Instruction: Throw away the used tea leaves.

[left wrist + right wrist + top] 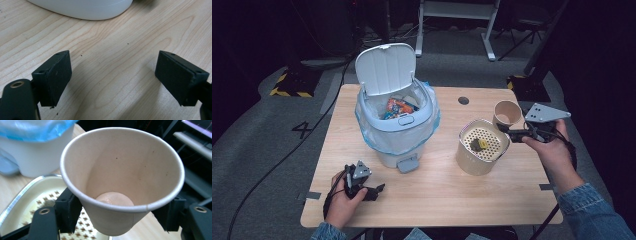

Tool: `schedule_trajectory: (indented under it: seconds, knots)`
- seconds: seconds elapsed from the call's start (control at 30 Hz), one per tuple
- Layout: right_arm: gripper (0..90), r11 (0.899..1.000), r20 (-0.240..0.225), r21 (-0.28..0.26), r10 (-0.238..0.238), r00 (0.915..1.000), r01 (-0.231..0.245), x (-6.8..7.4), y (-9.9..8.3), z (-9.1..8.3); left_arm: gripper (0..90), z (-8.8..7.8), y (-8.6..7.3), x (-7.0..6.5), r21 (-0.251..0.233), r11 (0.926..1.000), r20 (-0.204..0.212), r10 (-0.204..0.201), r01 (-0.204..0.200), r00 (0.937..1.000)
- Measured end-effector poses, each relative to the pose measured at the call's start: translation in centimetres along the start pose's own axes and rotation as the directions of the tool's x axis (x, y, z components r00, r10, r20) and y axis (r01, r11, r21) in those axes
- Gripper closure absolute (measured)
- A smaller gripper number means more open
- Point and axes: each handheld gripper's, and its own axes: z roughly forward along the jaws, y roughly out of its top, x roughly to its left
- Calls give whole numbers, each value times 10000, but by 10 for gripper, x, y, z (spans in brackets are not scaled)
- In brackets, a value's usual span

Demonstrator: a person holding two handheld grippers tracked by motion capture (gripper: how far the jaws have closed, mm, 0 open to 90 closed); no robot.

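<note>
Two claws, one busy: I'm carrying a paper cup at the right of the table.

From the high view, my right claw (512, 131) grips the paper cup (506, 113) upright just beyond the strainer pot (482, 146), the open-lidded bin (397, 115) left of it; my left claw (374, 191) idles near-left. Left gripper view: jaws wide apart over bare table (110, 57), parked out of the way. Right gripper view: jaws clamp the cup's (120, 177) lower wall, keeping its mouth up.
</note>
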Motion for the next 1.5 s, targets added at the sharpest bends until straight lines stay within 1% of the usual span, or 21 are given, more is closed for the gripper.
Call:
schedule_trajectory:
  seconds: [0.03, 0.07, 0.1, 0.17, 0.2, 0.23, 0.3, 0.37, 0.43, 0.6, 0.77, 0.87, 0.97, 1.07, 1.33, 1.5]
  knots:
    - [314, 9990, -203, -62, 443, 9988, -445, -1, -2, 0, 143, 0, 0, 0, -2, 10000, 1, 0, 0, 10000]
    - [313, 9964, -435, -65, 841, 9955, -845, -3, -3, 0, 143, 0, 0, 0, -3, 10000, 1, 0, 0, 10000]
    - [313, 9922, -668, -22, 1240, 9900, -1245, -3, -4, 0, 143, 0, 0, 0, -5, 10000, -1, -6, 6, 10000]
    - [312, 9772, -1068, 235, 2123, 9714, -2110, -4, -5, 0, 143, 0, 0, 0, -1, 10000, 0, 1, -1, 10000]
    - [312, 9719, -1167, 359, 2355, 9648, -2328, -5, -6, 0, 142, 0, 0, 0, -2, 10000, 0, 1, -1, 10000]
    - [312, 9686, -1254, 436, 2482, 9606, -2446, -4, -6, 0, 142, 0, 0, 0, -2, 10000, 0, 1, -1, 10000]
    - [312, 9684, -1317, 576, 2485, 9596, -2428, -4, -6, 1, 142, 0, 0, 0, -2, 10000, 1, 1, -1, 10000]
    - [312, 9695, -1316, 675, 2428, 9611, -2357, -3, -5, 1, 143, 0, 0, 0, -5, 10000, 2, -5, 5, 10000]
    - [312, 9697, -1419, 687, 2419, 9599, -2343, -3, -5, 2, 142, 0, 0, 0, -1, 10000, 7, -3, 3, 10000]
    - [313, 9714, -1334, 716, 2343, 9630, -2265, -3, -4, 1, 142, 0, 0, 0, -1, 10000, 2, 1, -1, 10000]
    - [311, 9742, -1271, 606, 2236, 9664, -2174, -3, -2, 0, 143, 0, 0, 0, 1, 10000, -1, 10, -10, 10000]
    - [309, 9775, -1182, 447, 2101, 9705, -2062, -3, 0, 0, 142, 0, 0, 0, -17, 10000, 23, -6, 6, 10000]
    - [309, 9780, -1235, 428, 2080, 9703, -2042, -3, 3, -1, 142, 0, 0, 0, -29, 10000, 84, -70, 70, 9999]
    - [309, 9787, -1293, 412, 2049, 9702, -2012, -2, 6, -1, 139, 1, 0, 1, -32, 10000, 116, -51, 52, 9999]
    - [309, 9826, -1245, 394, 1851, 9748, -1816, -3, 15, -2, 138, 1, 0, 1, -17, 10000, 123, -45, 45, 9999]
    - [309, 9827, -1355, 360, 1848, 9734, -1816, -2, 18, -1, 138, 1, 0, 1, -34, 10000, 117, -51, 51, 9999]
